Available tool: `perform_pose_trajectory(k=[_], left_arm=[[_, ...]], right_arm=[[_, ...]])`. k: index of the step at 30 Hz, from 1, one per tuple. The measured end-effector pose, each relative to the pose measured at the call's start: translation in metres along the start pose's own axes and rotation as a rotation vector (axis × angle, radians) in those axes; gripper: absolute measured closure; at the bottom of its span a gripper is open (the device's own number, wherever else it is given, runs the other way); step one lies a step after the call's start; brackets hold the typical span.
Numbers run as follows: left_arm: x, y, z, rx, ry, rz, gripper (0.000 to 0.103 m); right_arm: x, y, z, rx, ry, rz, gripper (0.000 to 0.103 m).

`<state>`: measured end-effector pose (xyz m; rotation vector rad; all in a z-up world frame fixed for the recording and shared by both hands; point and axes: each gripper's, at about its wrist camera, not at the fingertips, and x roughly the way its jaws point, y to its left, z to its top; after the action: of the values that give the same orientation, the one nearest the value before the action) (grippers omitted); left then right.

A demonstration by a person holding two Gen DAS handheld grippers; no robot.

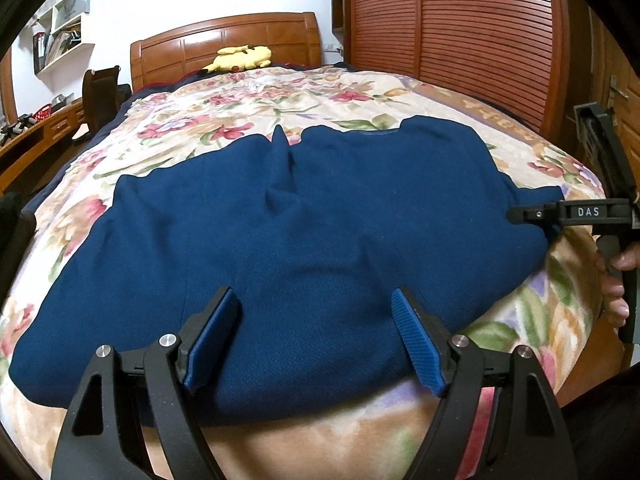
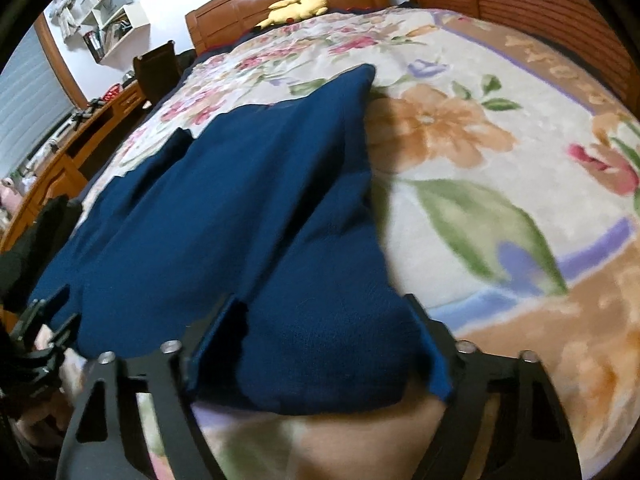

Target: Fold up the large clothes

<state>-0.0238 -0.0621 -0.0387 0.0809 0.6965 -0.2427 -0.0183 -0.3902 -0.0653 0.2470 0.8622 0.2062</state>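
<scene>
A large dark blue garment (image 1: 304,216) lies spread flat on the floral blanket (image 1: 248,100) of a bed, with a raised crease near its middle. My left gripper (image 1: 314,292) hovers open over the garment's near hem, its blue pads (image 1: 218,336) wide apart and holding nothing. My right gripper (image 1: 514,215) reaches in at the garment's right corner. In the right wrist view the right gripper (image 2: 320,300) has a bunched fold of the blue garment (image 2: 312,344) filling the gap between its fingers. A dark gap shows beside the left finger, so the pads do not clamp it.
A yellow plush toy (image 1: 240,58) rests against the wooden headboard (image 1: 224,40). A slatted wooden wardrobe (image 1: 460,32) stands at the right of the bed. A desk (image 1: 36,132) and dark chair (image 1: 100,96) are at the left. A hand (image 1: 616,284) holds the right gripper's handle.
</scene>
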Motion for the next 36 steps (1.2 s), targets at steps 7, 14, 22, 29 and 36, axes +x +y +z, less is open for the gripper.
perform_pose_trajectory(k=[7, 14, 22, 29, 36], left_arm=[[-0.002, 0.006, 0.001, -0.009, 0.006, -0.028, 0.023], [-0.033, 0.029, -0.004, -0.03, -0.032, -0.037, 0.023], [-0.072, 0.082, -0.016, -0.104, -0.078, -0.012, 0.023], [-0.094, 0.124, -0.028, -0.136, -0.095, 0.04, 0.023], [-0.124, 0.16, -0.044, -0.13, -0.117, 0.114, 0.023]], right_arm=[[-0.012, 0.004, 0.008, 0.013, -0.074, 0.053, 0.075], [-0.041, 0.047, 0.019, -0.114, -0.227, 0.009, 0.079], [-0.043, 0.106, 0.027, -0.262, -0.259, 0.004, 0.08], [-0.031, 0.153, 0.033, -0.384, -0.279, 0.026, 0.081], [-0.013, 0.23, 0.032, -0.508, -0.292, 0.12, 0.082]])
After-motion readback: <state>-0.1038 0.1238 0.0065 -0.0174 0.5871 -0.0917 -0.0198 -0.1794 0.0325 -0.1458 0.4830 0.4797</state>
